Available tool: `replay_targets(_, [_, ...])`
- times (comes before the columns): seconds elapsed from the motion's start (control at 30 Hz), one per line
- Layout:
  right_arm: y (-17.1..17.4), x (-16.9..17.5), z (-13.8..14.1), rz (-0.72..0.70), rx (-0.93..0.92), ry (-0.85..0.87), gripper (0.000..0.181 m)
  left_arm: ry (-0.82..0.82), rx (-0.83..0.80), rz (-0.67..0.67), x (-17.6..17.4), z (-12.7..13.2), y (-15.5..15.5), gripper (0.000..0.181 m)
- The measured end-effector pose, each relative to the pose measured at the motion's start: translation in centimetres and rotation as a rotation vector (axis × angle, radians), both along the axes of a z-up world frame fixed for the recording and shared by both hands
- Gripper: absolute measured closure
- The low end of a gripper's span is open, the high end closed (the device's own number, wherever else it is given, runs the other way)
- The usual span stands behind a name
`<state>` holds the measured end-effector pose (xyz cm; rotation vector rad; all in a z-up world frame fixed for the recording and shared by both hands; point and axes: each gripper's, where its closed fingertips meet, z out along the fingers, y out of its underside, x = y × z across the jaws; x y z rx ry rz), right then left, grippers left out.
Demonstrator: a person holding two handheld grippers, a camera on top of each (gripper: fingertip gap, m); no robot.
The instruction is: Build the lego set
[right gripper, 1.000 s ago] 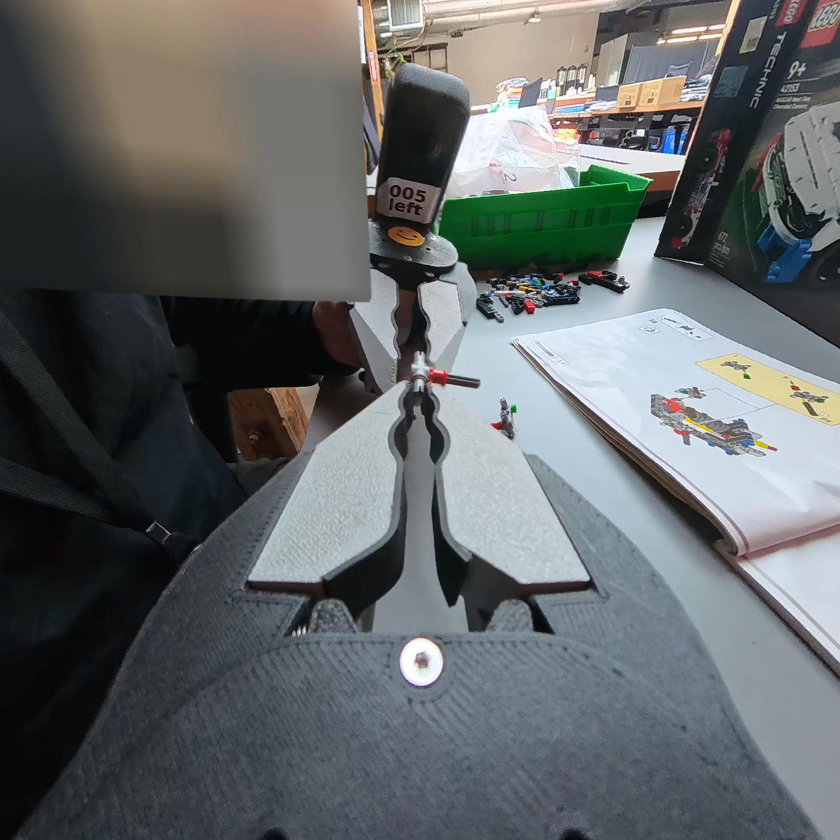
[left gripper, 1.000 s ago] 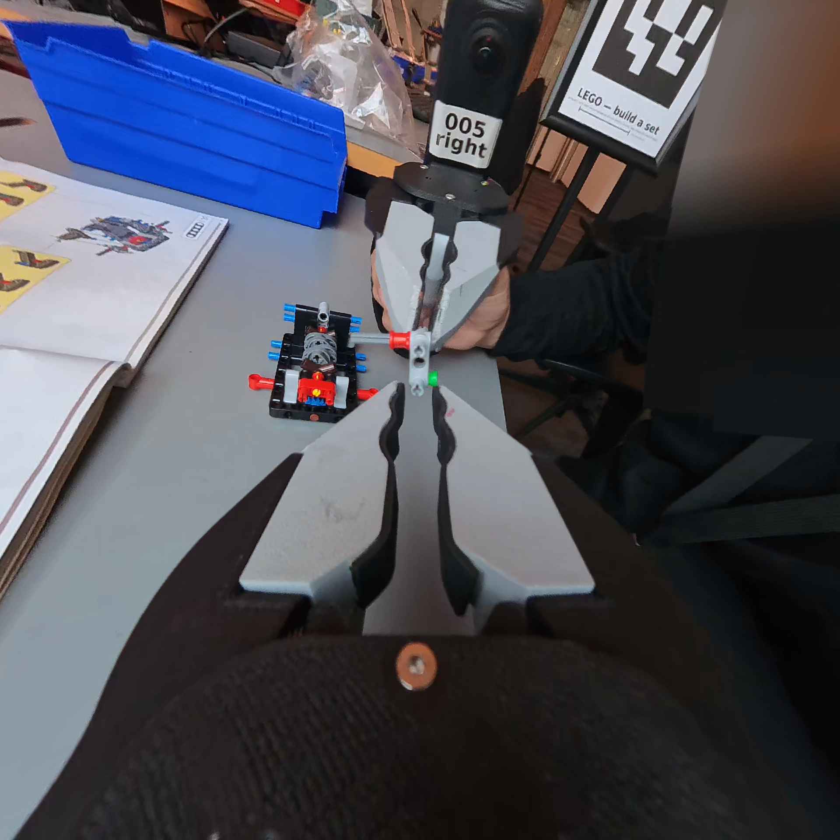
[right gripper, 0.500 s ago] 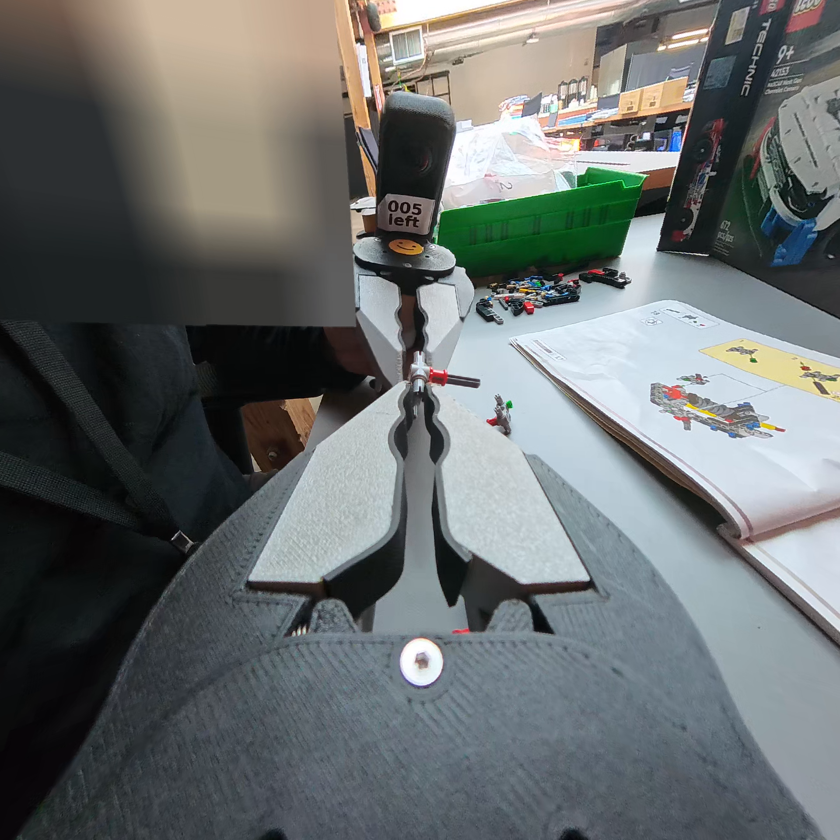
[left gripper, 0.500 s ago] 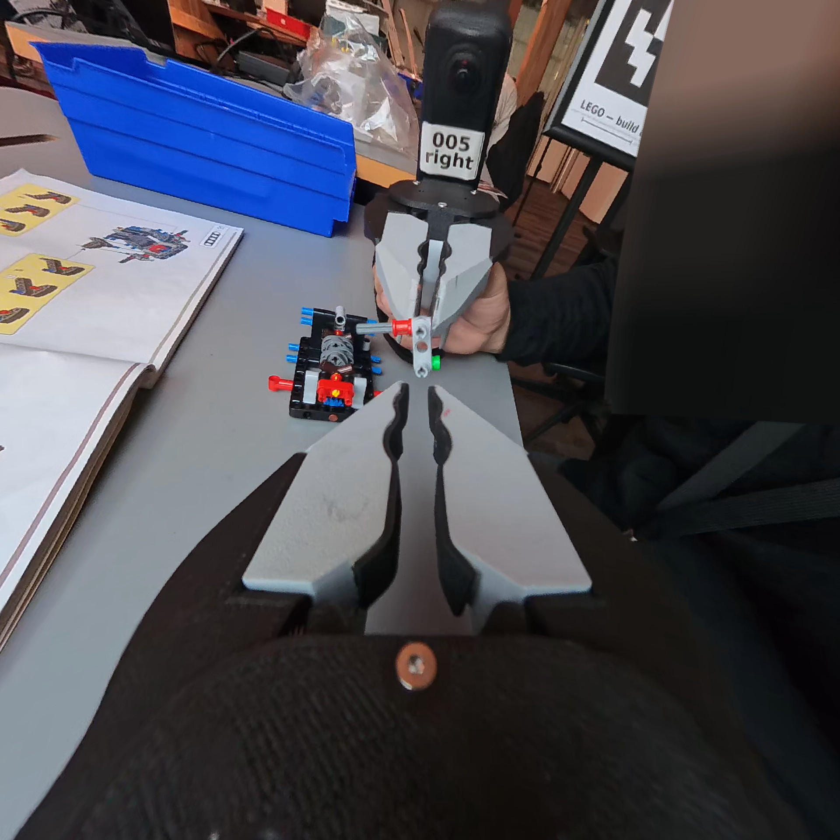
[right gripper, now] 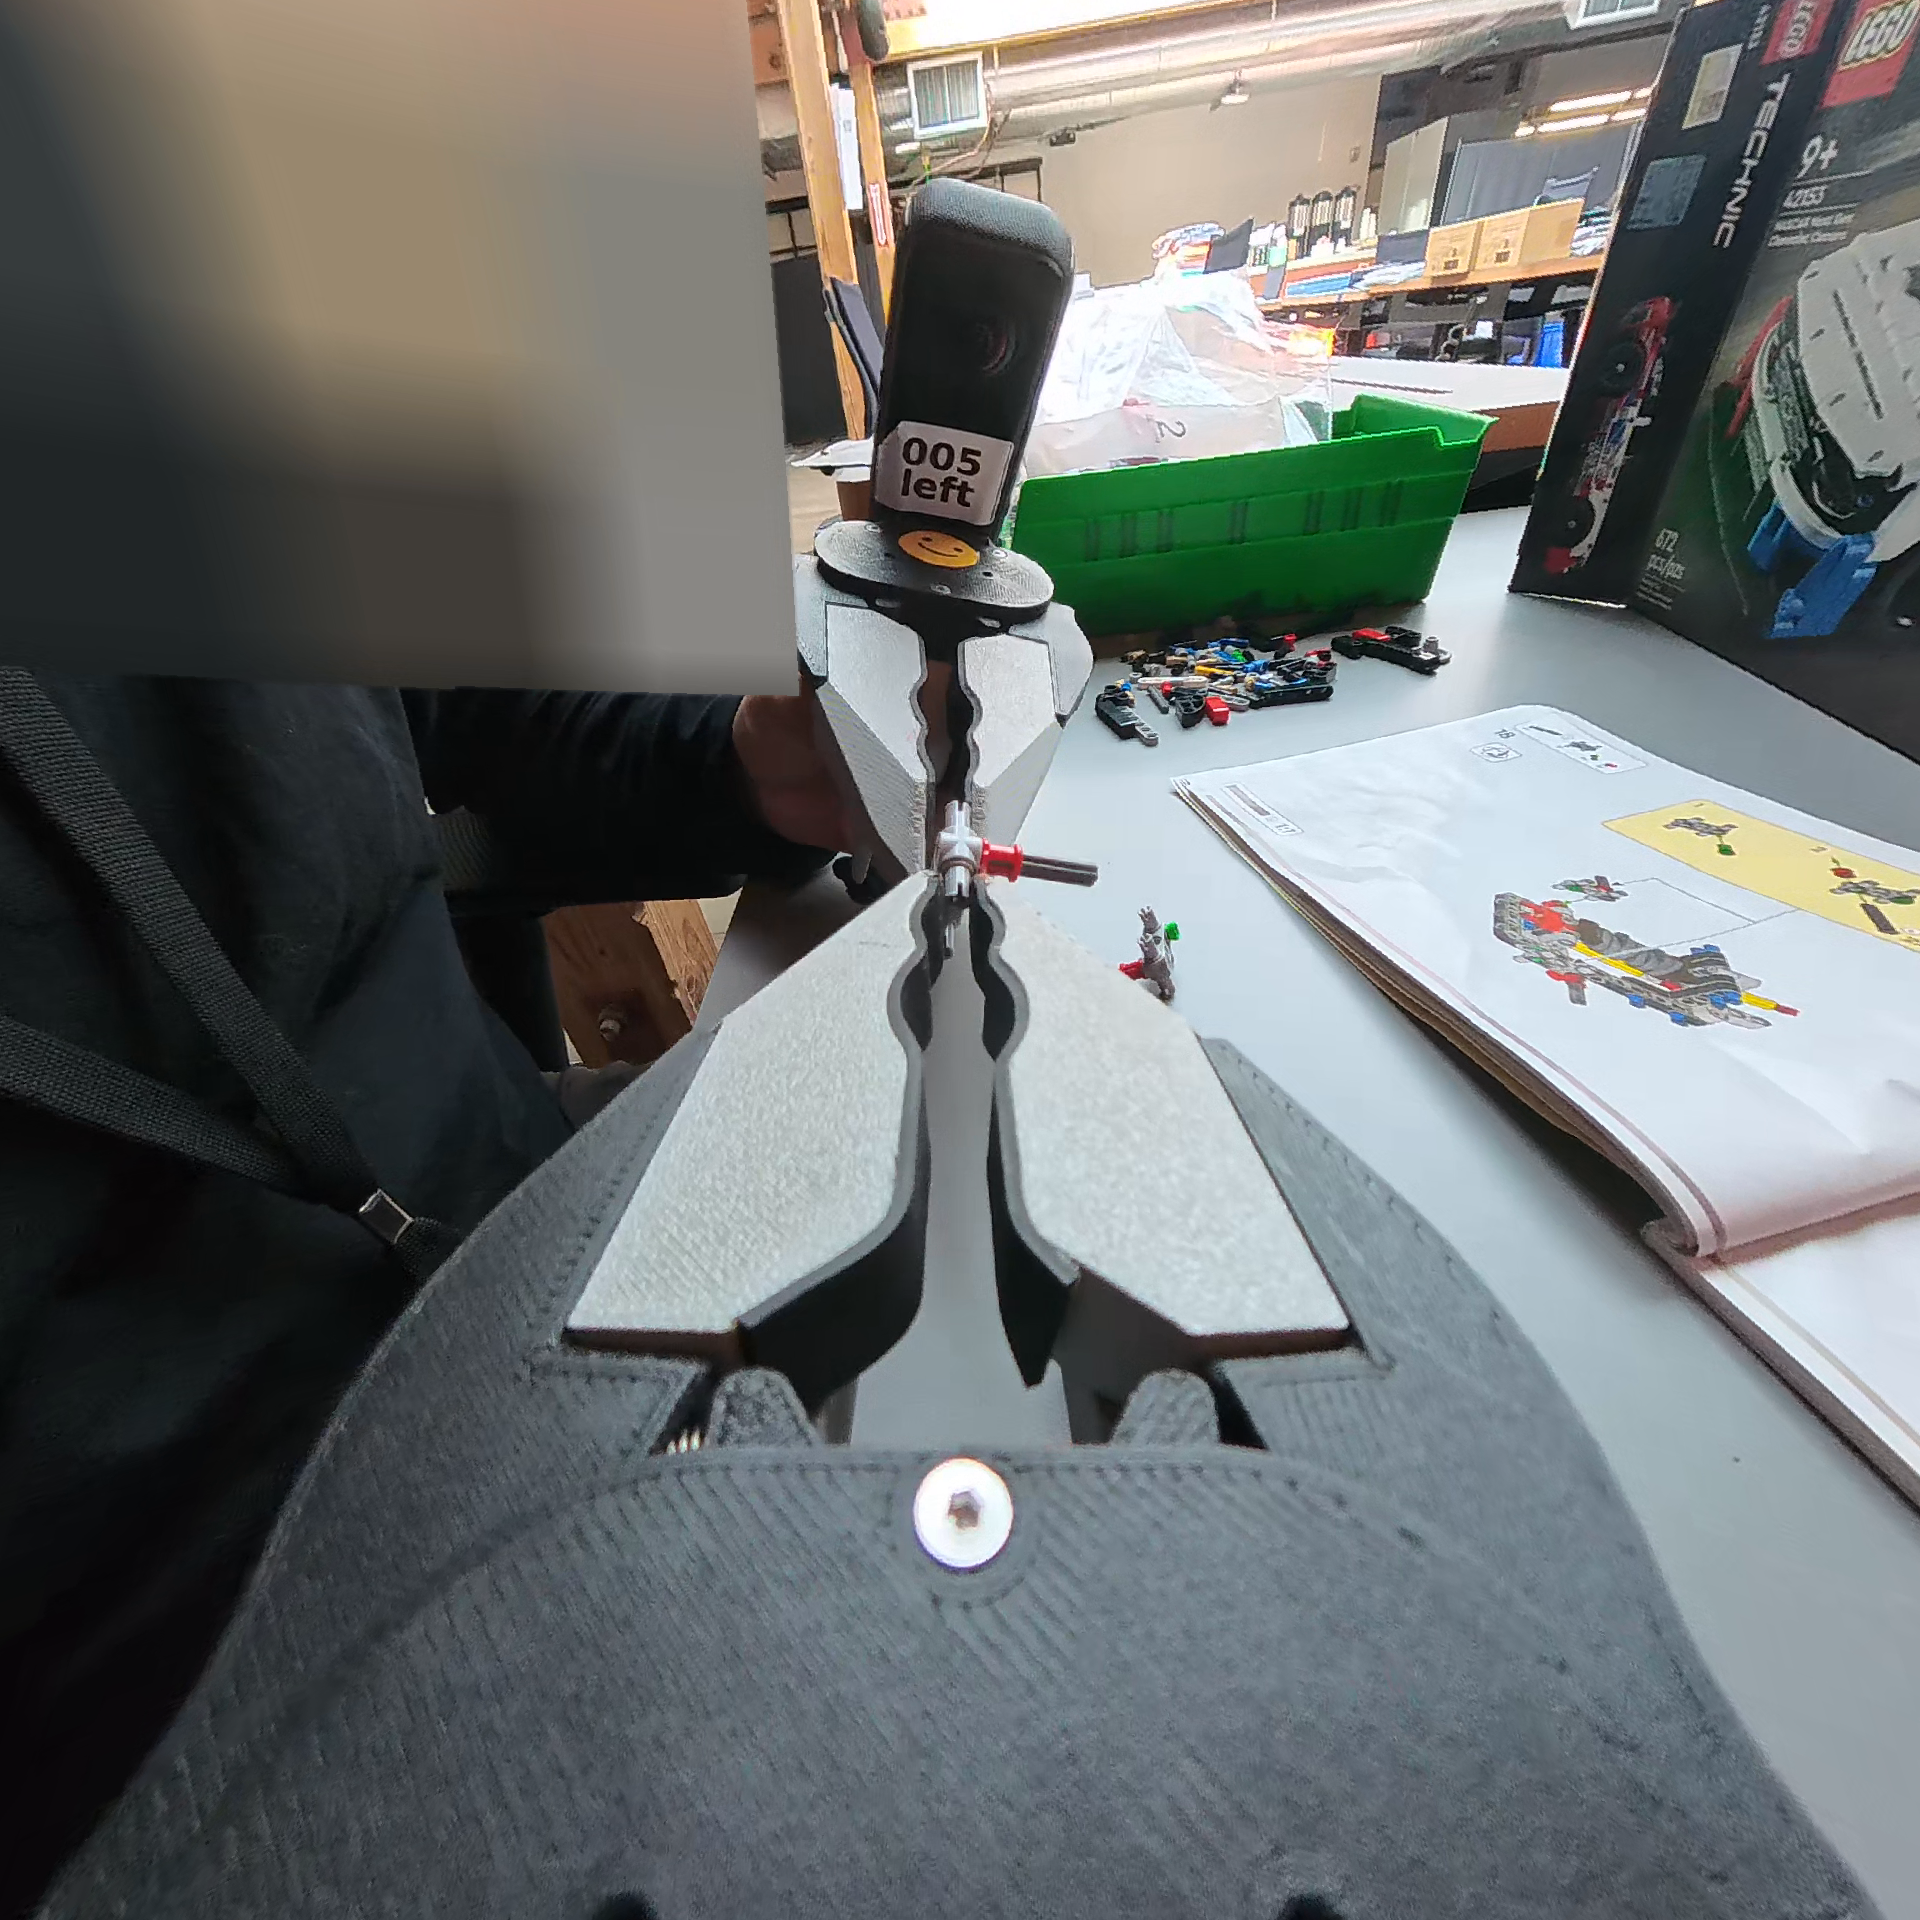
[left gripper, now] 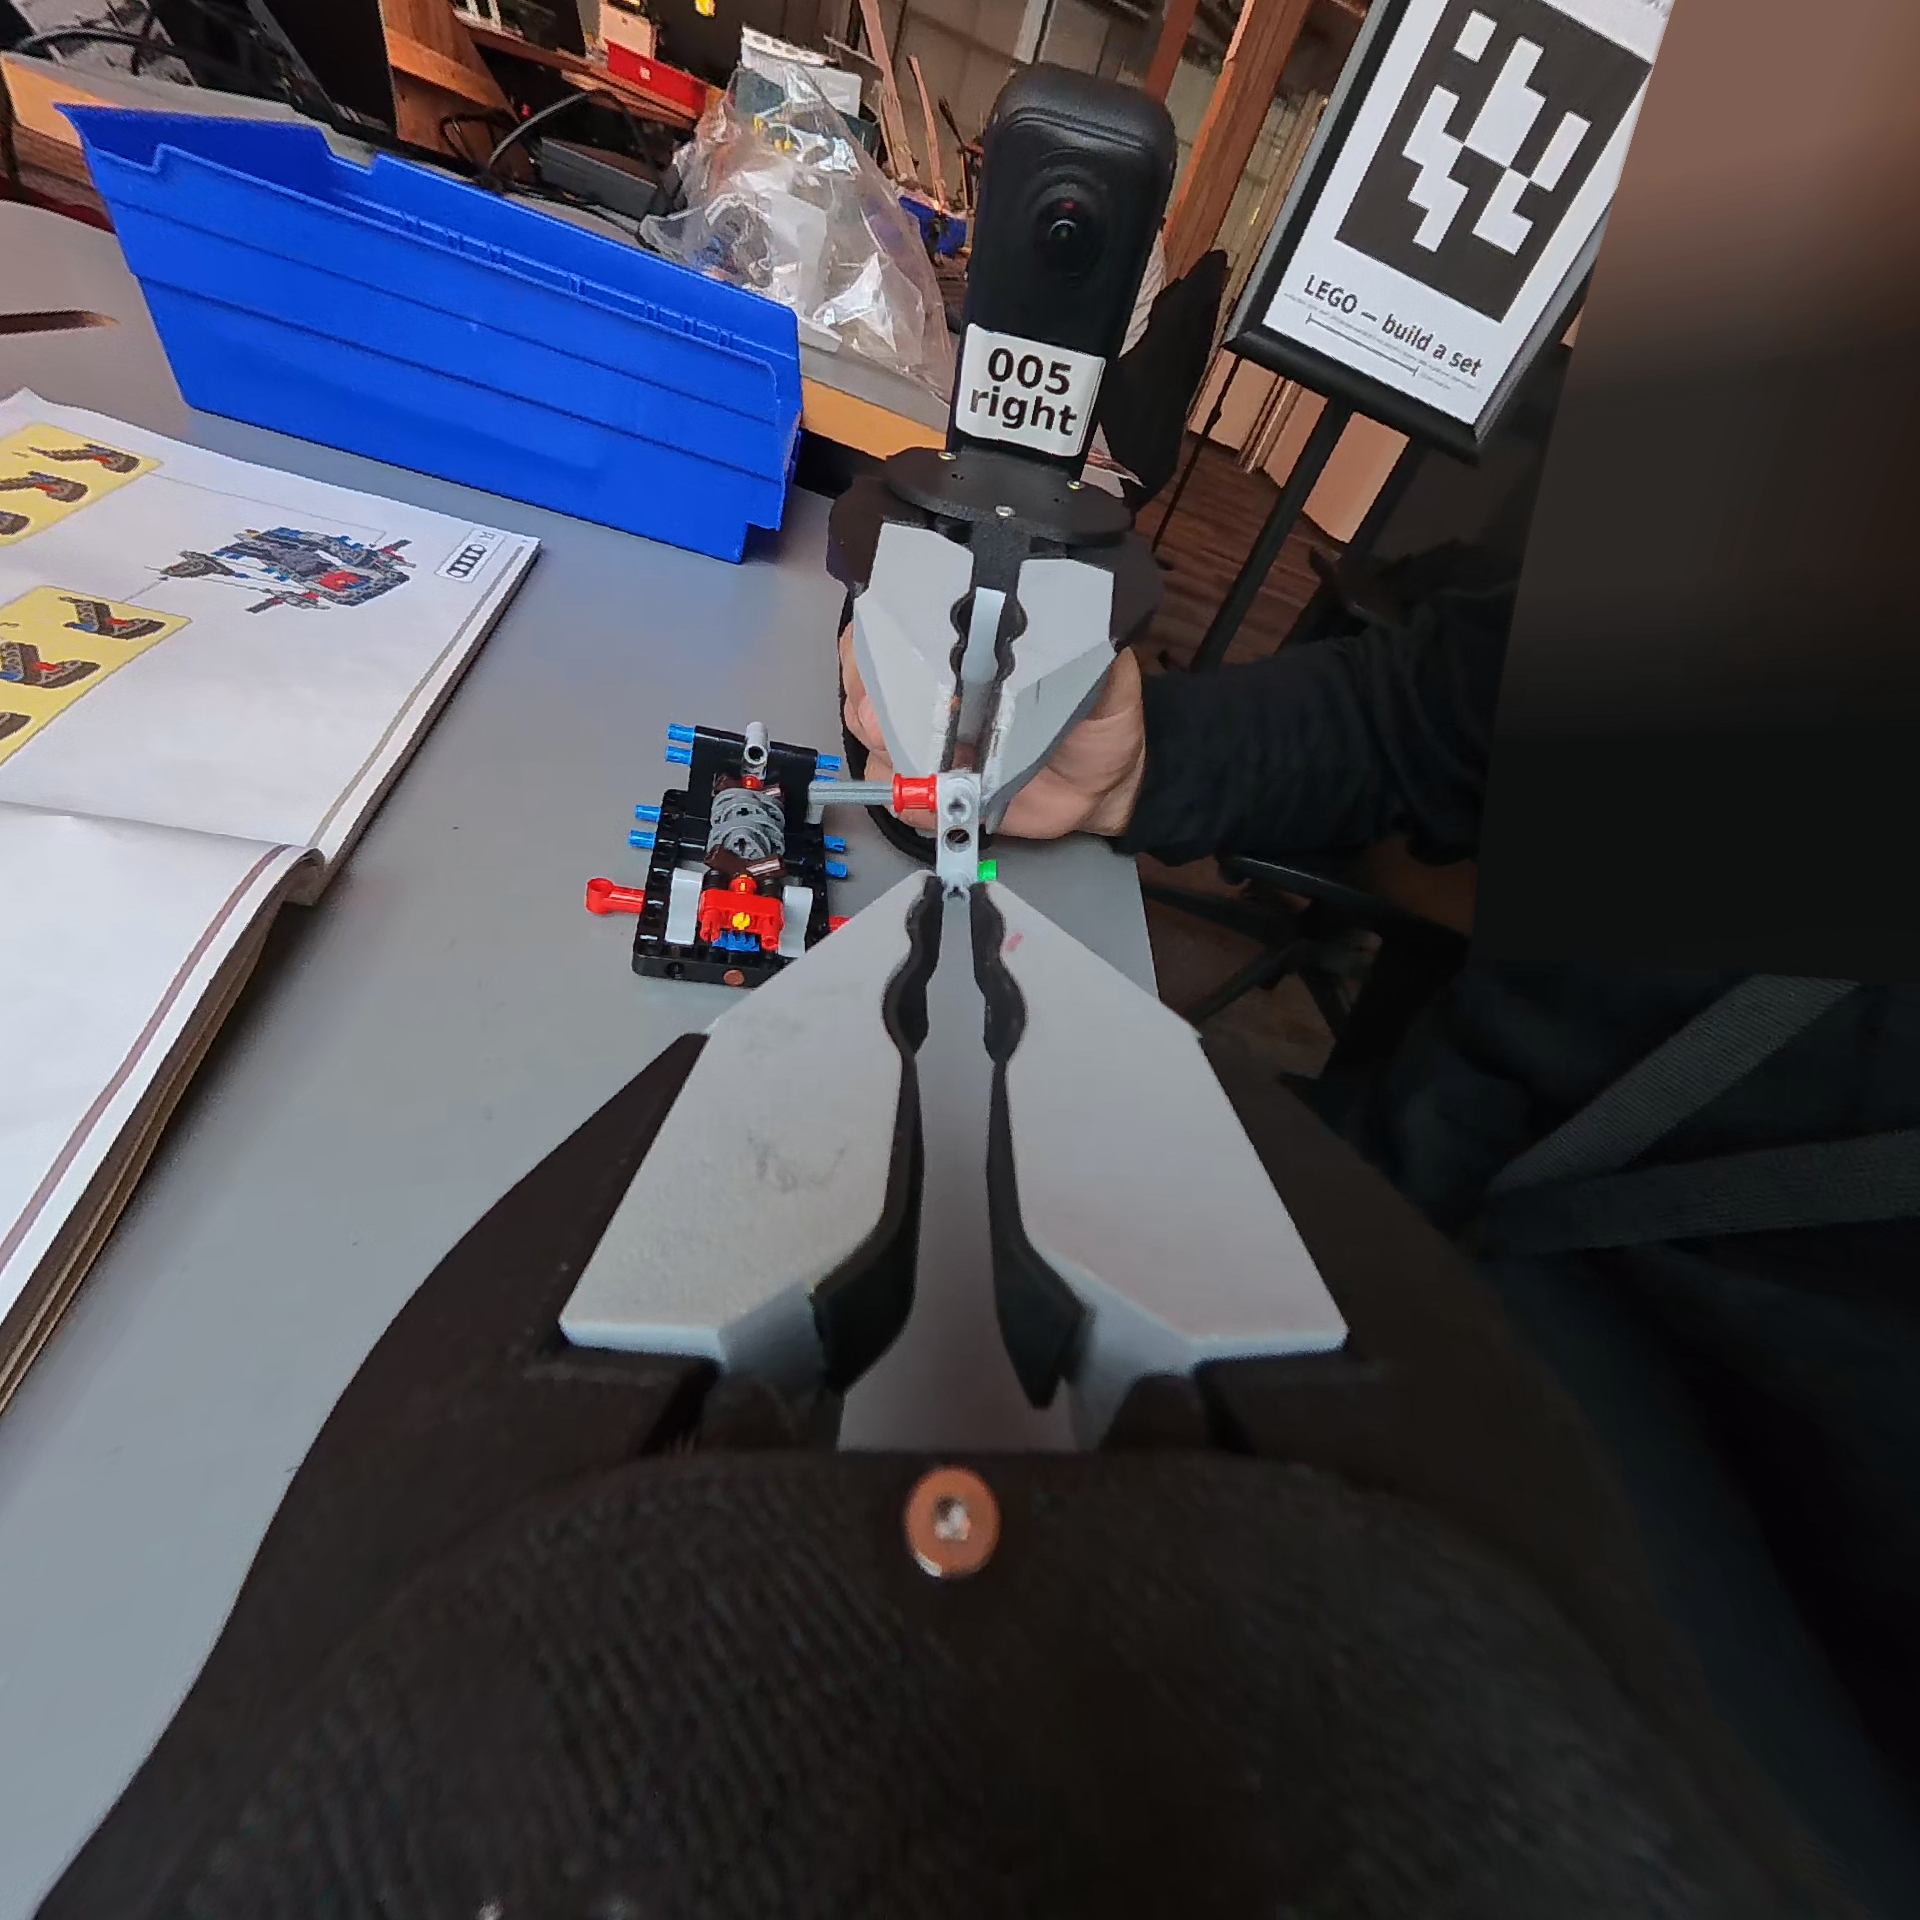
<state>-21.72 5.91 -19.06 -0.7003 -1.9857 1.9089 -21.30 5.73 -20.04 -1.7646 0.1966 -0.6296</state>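
Observation:
A small lego piece (left gripper: 954, 826), a grey connector with a red bush and a grey axle sticking out sideways, is held in the air between both grippers. My left gripper (left gripper: 949, 891) is shut on its lower end, beside a green pin. My right gripper (left gripper: 961, 764) faces it and is shut on the upper end. In the right wrist view my right gripper (right gripper: 951, 909) pinches the piece (right gripper: 961, 844), with the left gripper (right gripper: 954, 821) just beyond. A black chassis build (left gripper: 740, 873) with gears and blue pins lies on the table to the left of the grippers.
An open instruction booklet (left gripper: 208, 675) lies at the left. A blue bin (left gripper: 447, 332) stands behind it. A green bin (right gripper: 1247, 520), a pile of loose parts (right gripper: 1226, 681), a small loose grey part (right gripper: 1153, 951) and the set's box (right gripper: 1766, 312) are on the table. The table edge (left gripper: 1132, 935) is close by. Left and right tips are no more than a few centimetres apart.
My left gripper backed off from the piece with its jaws slightly apart, then came forward again and closed on its lower end. The right gripper kept hold of the piece.

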Motion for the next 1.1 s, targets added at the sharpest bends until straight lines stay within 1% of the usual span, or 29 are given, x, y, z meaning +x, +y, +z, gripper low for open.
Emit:
replay_targets(0.27, [0.0,-0.1,-0.6,0.003,0.016,-0.024,0.180,0.026,-0.036,0.008,-0.2,-0.4,-0.1,0.178])
replay_targets(0.33, [0.0,-0.2,-0.8,0.009,0.012,-0.046,0.175,0.053,-0.056,0.018,-0.5,-0.9,-0.1,0.179])
replay_targets(0.43, [0.5,-0.3,-0.8,0.025,-0.040,-0.096,0.158,0.175,-0.085,0.069,-1.5,-1.7,-0.2,0.179])
replay_targets(0.53, [0.8,-0.4,-0.6,0.051,-0.087,-0.132,0.146,0.322,-0.116,0.075,-1.6,-2.5,-0.5,0.179])
replay_targets(0.6, [0.7,-0.4,-0.7,0.059,-0.080,-0.136,0.138,0.414,-0.117,0.075,-1.3,-2.7,-0.5,0.179])
replay_targets(0.73, [-0.3,-0.1,-1.7,0.084,0.018,-0.139,0.131,0.526,-0.100,0.025,0.2,-3.1,-0.6,0.179])
replay_targets(0.83, [-1.3,0.4,-2.8,0.088,0.133,-0.111,0.136,0.577,-0.083,0.013,0.8,-3.2,-0.5,0.179])
replay_targets(0.97, [-1.0,-0.2,-3.4,-0.020,0.295,0.024,0.148,0.548,-0.095,0.013,0.8,-3.3,-0.5,0.179])
replay_targets(1.03, [-1.0,-0.2,-3.6,-0.030,0.324,0.033,0.144,0.530,-0.103,0.015,0.6,-3.4,-0.5,0.179])
replay_targets(1.1, [-1.0,-0.2,-3.5,-0.031,0.316,0.026,0.139,0.531,-0.096,0.026,0.3,-3.4,-0.4,0.179])
